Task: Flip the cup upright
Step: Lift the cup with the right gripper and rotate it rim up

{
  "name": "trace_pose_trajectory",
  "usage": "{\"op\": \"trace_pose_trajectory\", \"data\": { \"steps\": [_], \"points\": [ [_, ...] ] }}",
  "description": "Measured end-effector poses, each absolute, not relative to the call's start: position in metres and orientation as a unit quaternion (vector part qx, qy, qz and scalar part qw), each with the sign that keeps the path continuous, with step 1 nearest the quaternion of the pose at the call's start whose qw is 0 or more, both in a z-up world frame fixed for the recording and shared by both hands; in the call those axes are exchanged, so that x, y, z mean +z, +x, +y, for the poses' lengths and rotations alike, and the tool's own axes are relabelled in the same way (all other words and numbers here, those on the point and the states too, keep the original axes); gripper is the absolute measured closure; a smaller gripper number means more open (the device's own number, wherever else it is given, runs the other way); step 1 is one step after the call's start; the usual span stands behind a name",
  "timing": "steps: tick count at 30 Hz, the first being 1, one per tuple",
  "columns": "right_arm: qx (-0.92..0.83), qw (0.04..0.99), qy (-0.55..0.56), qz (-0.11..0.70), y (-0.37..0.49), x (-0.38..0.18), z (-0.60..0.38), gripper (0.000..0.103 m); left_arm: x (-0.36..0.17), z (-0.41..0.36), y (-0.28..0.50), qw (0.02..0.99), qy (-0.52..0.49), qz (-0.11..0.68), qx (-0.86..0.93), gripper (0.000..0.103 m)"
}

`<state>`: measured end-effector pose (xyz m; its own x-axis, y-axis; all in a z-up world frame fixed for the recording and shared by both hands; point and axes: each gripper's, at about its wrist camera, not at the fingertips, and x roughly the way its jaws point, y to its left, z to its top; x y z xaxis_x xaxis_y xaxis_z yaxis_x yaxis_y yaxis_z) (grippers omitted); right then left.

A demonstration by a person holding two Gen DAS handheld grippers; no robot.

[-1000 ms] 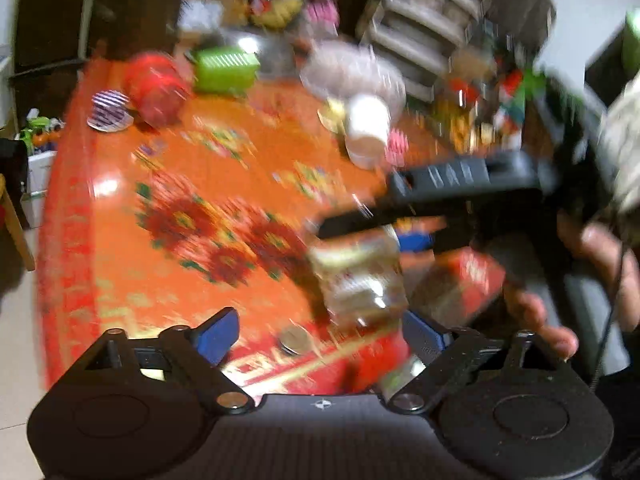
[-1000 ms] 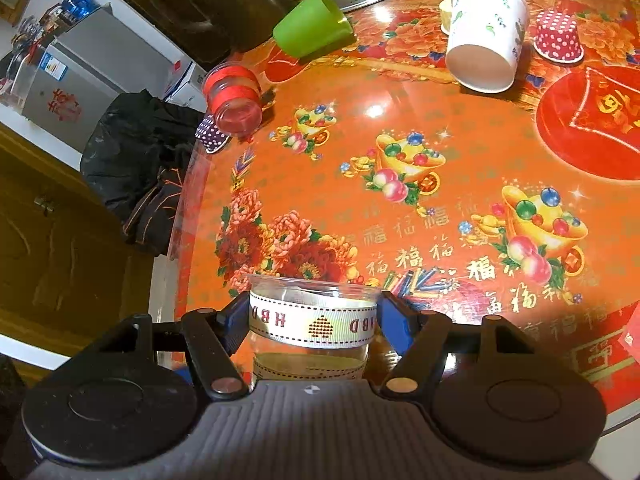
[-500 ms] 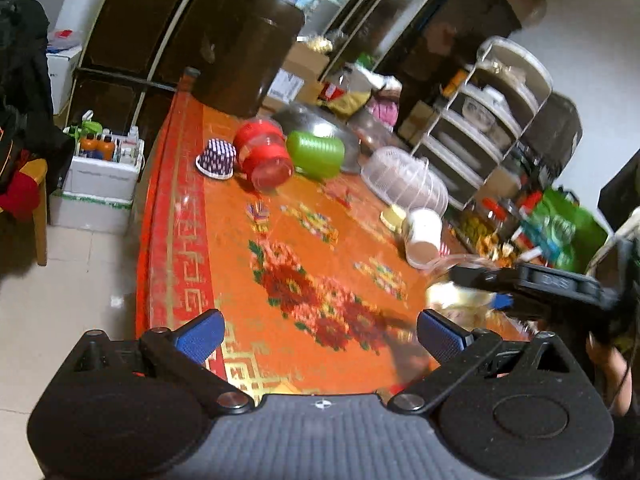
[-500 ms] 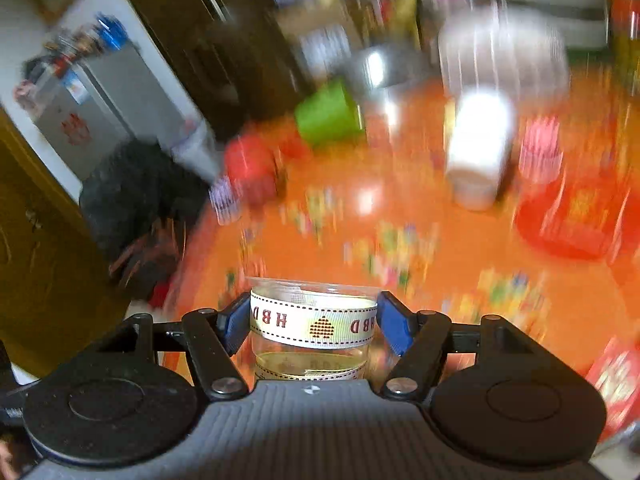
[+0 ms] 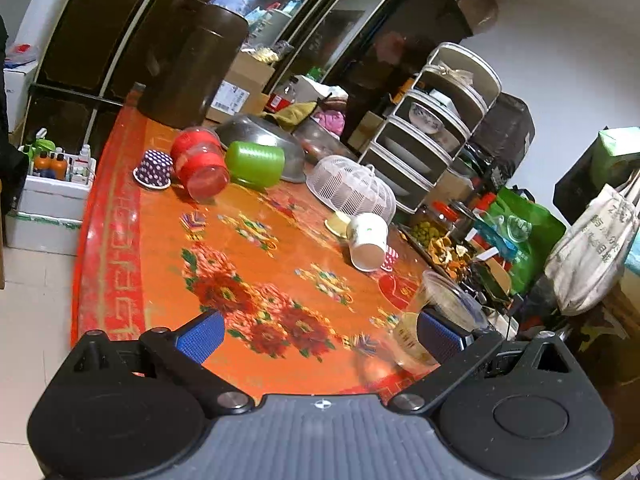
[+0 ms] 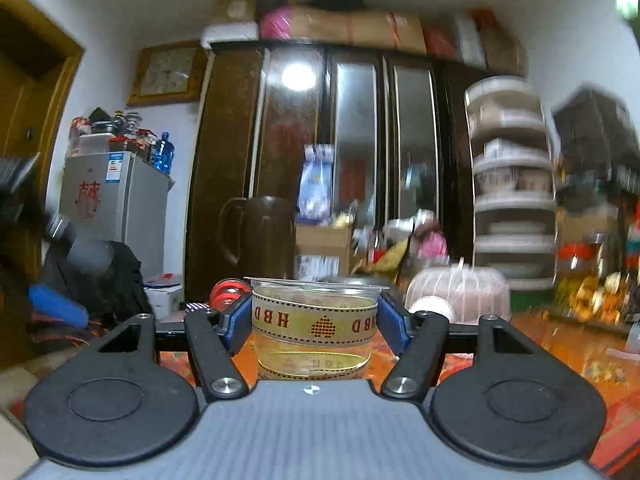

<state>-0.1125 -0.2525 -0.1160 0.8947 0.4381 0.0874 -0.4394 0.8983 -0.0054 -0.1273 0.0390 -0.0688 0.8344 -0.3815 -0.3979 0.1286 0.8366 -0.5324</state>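
Note:
A clear plastic cup point(image 6: 314, 328) with a gold "HBD" ribbon band stands rim-up between the blue pads of my right gripper point(image 6: 314, 322), which is shut on it, low over the orange table. The same cup point(image 5: 434, 320) shows in the left wrist view just past my right fingertip, partly hidden by it. My left gripper point(image 5: 316, 336) is open and empty above the near edge of the table point(image 5: 248, 264).
On their sides lie a red cup point(image 5: 200, 166), a green cup point(image 5: 254, 164) and a white paper cup point(image 5: 368, 240). A polka-dot cupcake liner point(image 5: 154, 169), a steel bowl point(image 5: 260, 136), a white mesh food cover point(image 5: 352, 190) and a brown pitcher point(image 5: 188, 60) stand further back.
My right gripper has tilted up level with the cup in it; its view swung from the tabletop to the cabinet. My left gripper drew back and now looks along the table.

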Motion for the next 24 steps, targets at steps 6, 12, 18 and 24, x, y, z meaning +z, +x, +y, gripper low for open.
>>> {"op": "trace_pose_trajectory", "data": {
  "steps": [6,12,18,24],
  "points": [
    [0.202,0.973,0.011,-0.111,-0.122,-0.123,-0.246,0.037,-0.071,0.034,-0.130,0.925,-0.251,0.249,-0.141,0.000],
    [0.199,0.972,0.009,-0.123,-0.120,-0.116,-0.246,0.037,-0.072,0.033,-0.131,0.925,-0.252,0.247,-0.140,0.000],
    [0.178,0.979,0.020,-0.096,-0.118,-0.125,-0.245,0.037,-0.075,0.036,-0.131,0.923,-0.257,0.250,-0.141,0.000],
    [0.182,0.981,0.032,-0.063,-0.112,-0.136,-0.247,0.037,-0.081,0.036,-0.128,0.919,-0.264,0.255,-0.144,0.000]
  ]
}}
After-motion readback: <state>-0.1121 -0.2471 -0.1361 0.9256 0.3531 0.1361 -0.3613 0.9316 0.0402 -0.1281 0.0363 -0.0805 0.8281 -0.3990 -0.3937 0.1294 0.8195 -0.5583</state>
